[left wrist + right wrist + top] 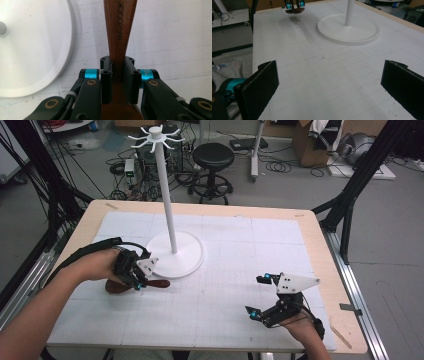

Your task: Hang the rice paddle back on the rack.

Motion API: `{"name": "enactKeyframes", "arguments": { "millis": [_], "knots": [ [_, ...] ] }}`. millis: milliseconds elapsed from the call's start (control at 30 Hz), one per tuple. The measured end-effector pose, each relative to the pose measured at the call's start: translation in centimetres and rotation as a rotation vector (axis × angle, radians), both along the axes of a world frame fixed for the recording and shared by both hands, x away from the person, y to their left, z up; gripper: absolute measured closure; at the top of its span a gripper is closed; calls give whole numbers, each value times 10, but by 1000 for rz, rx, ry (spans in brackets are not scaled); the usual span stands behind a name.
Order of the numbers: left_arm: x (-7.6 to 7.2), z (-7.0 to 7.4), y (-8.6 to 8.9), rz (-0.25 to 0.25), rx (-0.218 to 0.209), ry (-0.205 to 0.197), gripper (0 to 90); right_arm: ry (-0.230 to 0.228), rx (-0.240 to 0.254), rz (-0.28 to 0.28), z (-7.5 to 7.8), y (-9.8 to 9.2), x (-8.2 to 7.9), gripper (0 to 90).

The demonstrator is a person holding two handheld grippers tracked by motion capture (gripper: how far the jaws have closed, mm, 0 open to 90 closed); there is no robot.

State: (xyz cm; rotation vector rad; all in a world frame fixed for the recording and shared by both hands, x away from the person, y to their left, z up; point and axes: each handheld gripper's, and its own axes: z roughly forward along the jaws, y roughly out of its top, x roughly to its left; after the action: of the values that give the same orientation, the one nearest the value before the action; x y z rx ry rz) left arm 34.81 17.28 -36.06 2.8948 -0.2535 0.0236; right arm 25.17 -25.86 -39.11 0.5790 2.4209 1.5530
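Observation:
A dark brown wooden utensil lies low over the white mat at the left, just in front of the stand's base. My left gripper is shut on its handle. In the left gripper view the handle, marked MAXCOOK, runs straight out from between the two closed jaws of that gripper. The white hook stand rises from a round base with hooks at its top. My right gripper is held open near the front right, jaws wide apart, nothing between them.
A white gridded mat covers the wooden table. The stand's base lies just left of the held utensil. In the right gripper view the base and the left gripper lie far ahead. A black stool and cables are behind the table.

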Motion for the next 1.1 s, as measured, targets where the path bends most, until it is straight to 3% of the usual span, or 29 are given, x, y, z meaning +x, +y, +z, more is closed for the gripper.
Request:
{"name": "enactKeyframes", "arguments": {
  "millis": [433,1100],
  "knots": [
    [-4,16,12,6,-68,-6,784,1,0,5,0,1,-1,3],
    [-10,32,35,83,-190,-8,783,2,-2,9,0,2,0,3]
  ]
}}
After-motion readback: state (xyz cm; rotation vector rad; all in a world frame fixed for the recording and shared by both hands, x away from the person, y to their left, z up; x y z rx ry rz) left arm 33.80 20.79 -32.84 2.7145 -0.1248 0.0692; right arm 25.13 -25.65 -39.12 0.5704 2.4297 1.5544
